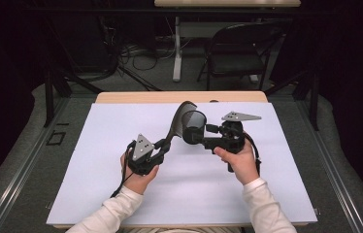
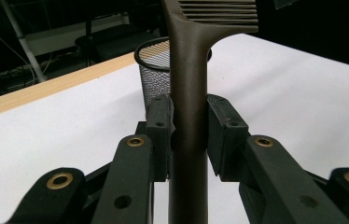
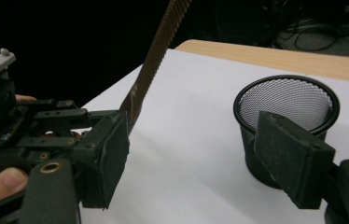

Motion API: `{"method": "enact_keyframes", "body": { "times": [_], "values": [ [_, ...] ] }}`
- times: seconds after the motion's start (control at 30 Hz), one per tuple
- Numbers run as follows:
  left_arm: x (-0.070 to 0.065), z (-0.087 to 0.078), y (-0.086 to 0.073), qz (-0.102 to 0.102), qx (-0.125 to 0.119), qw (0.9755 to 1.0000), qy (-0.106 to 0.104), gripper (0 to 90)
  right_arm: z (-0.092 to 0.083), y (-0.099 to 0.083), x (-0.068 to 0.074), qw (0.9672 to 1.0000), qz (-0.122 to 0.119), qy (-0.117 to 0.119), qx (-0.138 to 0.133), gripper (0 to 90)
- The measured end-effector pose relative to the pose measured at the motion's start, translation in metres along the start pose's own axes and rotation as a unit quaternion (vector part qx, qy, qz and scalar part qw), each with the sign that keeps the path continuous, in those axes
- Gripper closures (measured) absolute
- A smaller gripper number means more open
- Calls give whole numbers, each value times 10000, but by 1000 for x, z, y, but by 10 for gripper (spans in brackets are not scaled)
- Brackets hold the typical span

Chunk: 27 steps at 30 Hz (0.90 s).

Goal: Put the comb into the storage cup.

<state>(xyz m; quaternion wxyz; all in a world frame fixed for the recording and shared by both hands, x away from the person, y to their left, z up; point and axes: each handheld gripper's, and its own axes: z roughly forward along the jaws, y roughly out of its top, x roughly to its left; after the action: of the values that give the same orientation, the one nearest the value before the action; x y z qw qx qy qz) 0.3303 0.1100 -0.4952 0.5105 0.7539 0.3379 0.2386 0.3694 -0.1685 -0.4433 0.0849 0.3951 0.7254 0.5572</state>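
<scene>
A dark brown comb (image 1: 176,122) with a long handle stands tilted, its toothed end up beside a black mesh cup (image 1: 195,122) on the white sheet (image 1: 121,194). My left gripper (image 1: 162,145) is shut on the handle; in the left gripper view both pads clamp the comb (image 2: 189,84) with the cup (image 2: 151,70) behind it. My right gripper (image 1: 202,136) points left at the cup's near side. In the right gripper view its jaws (image 3: 196,163) stand open with nothing between them. The cup (image 3: 287,100) sits upright and empty behind the right pad, and the comb (image 3: 156,51) rises at the left.
The white sheet covers most of a wooden table (image 1: 136,97). Beyond the far edge stand a folding chair (image 1: 238,53) and a white table leg (image 1: 177,48), with cables on the floor. Bare sheet lies left, right and in front of the hands.
</scene>
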Motion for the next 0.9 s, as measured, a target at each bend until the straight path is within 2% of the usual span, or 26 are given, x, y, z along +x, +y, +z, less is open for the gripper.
{"method": "enact_keyframes", "body": {
  "times": [0.13,0.33,0.5,0.63,0.83,0.9],
  "values": [
    [-2,2,-2,47,46,10000,-11,723,1,-1,-3,9997,204,81,79,277],
    [-7,5,-5,137,103,9998,-39,723,-1,-2,-3,9996,278,-28,10,308],
    [-10,6,-6,181,119,9998,-48,723,-1,-2,-5,9990,445,29,-10,310],
    [-11,7,-7,207,164,9996,-62,723,-3,-2,-6,9982,599,58,-46,349],
    [-13,8,-8,208,167,9996,-83,723,-5,-4,-10,9949,989,144,-145,414],
    [-13,8,-8,205,170,9996,-90,723,-5,-5,-11,9943,1042,163,-169,428]
  ]
}}
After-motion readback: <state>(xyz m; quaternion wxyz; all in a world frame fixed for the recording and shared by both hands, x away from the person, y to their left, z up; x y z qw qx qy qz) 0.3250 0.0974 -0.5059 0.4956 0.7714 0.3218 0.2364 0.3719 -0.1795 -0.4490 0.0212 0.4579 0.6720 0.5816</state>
